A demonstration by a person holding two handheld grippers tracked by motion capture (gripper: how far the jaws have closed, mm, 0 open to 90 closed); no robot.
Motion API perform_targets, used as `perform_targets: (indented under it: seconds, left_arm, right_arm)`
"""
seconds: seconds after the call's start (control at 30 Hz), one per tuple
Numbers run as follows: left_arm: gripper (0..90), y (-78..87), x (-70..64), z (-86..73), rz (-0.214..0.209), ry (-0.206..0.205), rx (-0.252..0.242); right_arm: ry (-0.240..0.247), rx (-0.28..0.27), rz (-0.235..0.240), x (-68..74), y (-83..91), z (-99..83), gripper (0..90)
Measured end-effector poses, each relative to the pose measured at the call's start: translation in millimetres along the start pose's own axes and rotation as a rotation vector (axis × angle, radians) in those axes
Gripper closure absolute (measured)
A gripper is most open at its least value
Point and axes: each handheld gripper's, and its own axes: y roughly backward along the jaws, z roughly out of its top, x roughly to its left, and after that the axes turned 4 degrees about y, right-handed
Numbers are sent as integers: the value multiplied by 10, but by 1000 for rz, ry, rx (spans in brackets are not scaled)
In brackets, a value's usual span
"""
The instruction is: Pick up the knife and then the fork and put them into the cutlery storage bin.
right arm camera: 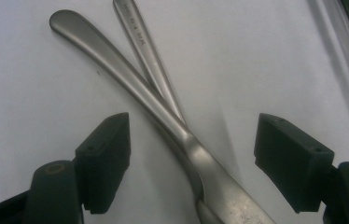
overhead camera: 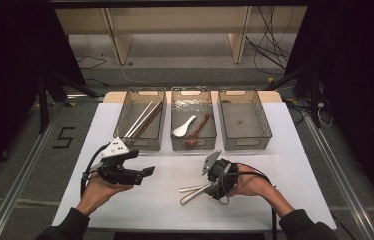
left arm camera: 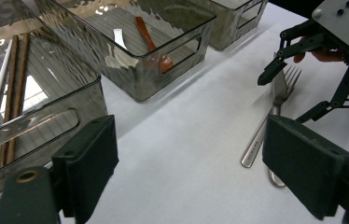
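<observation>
Near half of table (overhead camera: pixel 150 200): bare white top, open for passage.
Middle: two pieces of cutlery (overhead camera: pixel 193 191) lying crossed, right gripper (right arm camera: pixel 191 154) straddling them, jaws wide apart.
Far edge: three bins (overhead camera: pixel 192 144) in a row, narrow gaps between.
Left gripper (overhead camera: pixel 149 171): just short of left bin (left arm camera: pixel 46 121), open-jawed.

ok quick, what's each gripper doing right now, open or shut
left gripper: open, holding nothing, above bare table.
right gripper: open, jaws either side of two crossed metal utensils, not yet closed on them.
</observation>
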Motion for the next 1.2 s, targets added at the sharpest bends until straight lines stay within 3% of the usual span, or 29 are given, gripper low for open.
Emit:
perform_targets:
  seconds: [0.07,0.33,0.37,0.47,0.53,0.6,0.7,0.8,0.87,0.97,1.1,1.2]
  left_arm:
    - [176,-1,1,-2,-1,2,-1]
    - [176,4,7,-21,5,-13,9]
    - [176,5,6,-25,7,-13,8]
    - [176,8,16,-25,9,-16,7]
    - [176,9,22,-28,9,-15,7]
    - [176,5,21,-30,11,-17,9]
    - [177,-2,14,-30,7,-23,12]
    - [176,-4,8,-33,2,-27,12]
    - [176,-6,4,-33,1,-29,12]
    - [176,-7,1,-35,1,-31,15]
    - [177,-12,-4,-36,0,-31,16]
    - [177,-12,-7,-36,-1,-30,16]
  right_arm:
    - [15,0,5,-14,-13,-2,285]
    - [1,33,22,-46,-84,0,315]
    - [21,33,23,-61,-96,-6,325]
    - [8,51,30,-58,-112,-6,343]
    - [30,57,34,-66,-129,-13,353]
    - [13,64,48,-64,-124,-6,370]
    - [21,55,62,-82,-132,-14,414]
    - [-11,62,91,-100,-132,-14,463]
    - [-7,63,104,-110,-134,-11,496]
    - [-22,70,95,-96,-128,5,543]
    - [-12,88,91,-71,-120,30,581]
    - [28,101,91,-56,-116,45,630]
